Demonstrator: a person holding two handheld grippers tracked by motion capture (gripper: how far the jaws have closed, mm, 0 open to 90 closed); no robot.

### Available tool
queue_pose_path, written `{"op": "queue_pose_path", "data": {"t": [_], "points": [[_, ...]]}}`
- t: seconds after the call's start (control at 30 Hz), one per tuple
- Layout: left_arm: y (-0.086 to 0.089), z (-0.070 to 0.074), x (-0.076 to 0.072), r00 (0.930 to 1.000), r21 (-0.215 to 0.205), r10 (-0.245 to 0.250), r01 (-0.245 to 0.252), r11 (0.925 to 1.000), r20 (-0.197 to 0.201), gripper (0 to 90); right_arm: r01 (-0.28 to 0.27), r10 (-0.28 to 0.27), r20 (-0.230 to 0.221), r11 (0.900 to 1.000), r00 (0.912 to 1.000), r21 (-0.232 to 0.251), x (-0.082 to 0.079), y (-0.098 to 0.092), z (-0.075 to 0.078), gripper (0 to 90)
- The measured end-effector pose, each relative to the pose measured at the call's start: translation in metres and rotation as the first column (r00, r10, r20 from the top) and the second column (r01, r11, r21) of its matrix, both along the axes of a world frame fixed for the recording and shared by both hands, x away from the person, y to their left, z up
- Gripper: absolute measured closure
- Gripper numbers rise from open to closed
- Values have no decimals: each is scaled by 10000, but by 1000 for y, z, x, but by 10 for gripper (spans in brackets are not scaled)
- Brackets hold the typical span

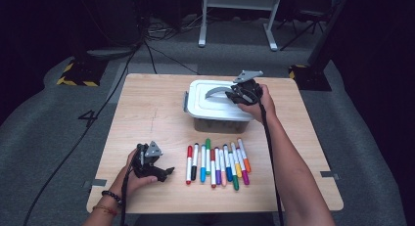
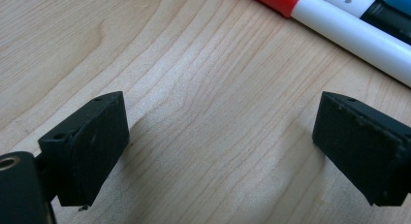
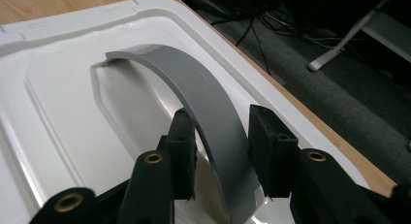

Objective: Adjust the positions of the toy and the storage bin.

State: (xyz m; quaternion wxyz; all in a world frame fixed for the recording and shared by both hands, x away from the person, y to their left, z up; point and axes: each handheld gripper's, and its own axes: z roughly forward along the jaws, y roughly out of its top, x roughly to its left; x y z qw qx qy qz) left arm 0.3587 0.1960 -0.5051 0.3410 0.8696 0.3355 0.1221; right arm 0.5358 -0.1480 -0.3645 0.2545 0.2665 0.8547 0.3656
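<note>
my right gripper (image 3: 220, 151) sits over the lid of the white box (image 1: 215, 104), its jaws narrowed around the grey handle (image 3: 203, 112); the pads stand on either side of the arched strap, the left pad touching its edge, the right pad just beside it, so whether the strap is truly pinched i cannot tell. the handle stands raised off the lid in a curve, its long axis running along the lid's length, one end hinged at the far recess and the near end dropping between my pads. in the high view the box rests on the far half of the wooden table (image 1: 147, 113), its longer side lying across the table, and my right hand (image 1: 254, 101) reaches it from the right. my left gripper (image 1: 159, 171) rests low at the near left of the table, jaws wide apart with bare wood between them, holding nothing; a row of markers (image 1: 218, 162) lies just to its right, their long axes pointing away from me, caps toward the box
</note>
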Motion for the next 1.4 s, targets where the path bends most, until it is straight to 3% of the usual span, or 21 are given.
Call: {"op": "queue_pose_path", "data": {"t": [0.27, 0.67, 1.13, 1.4], "points": [[0, 0, 0, 10000, -4, 29, -29, 10000, 0, 65, -433, 432, 17, 9987, 9991, 268, -12, -14, -2, 655], [0, 0, -1, 10000, 0, 43, -43, 10000, 8, 64, -938, 941, 180, 9955, 9954, -167, -23, -24, -1, 680], [-1, 0, -2, 9999, 50, 100, -100, 9999, 59, 65, -1911, 1913, 347, 9815, 9809, -100, -36, -38, -2, 687], [-1, 0, -2, 9999, 46, 124, -124, 9999, 61, 64, -1917, 1920, 256, 9814, 9811, -130, -38, -37, 0, 657]]}}
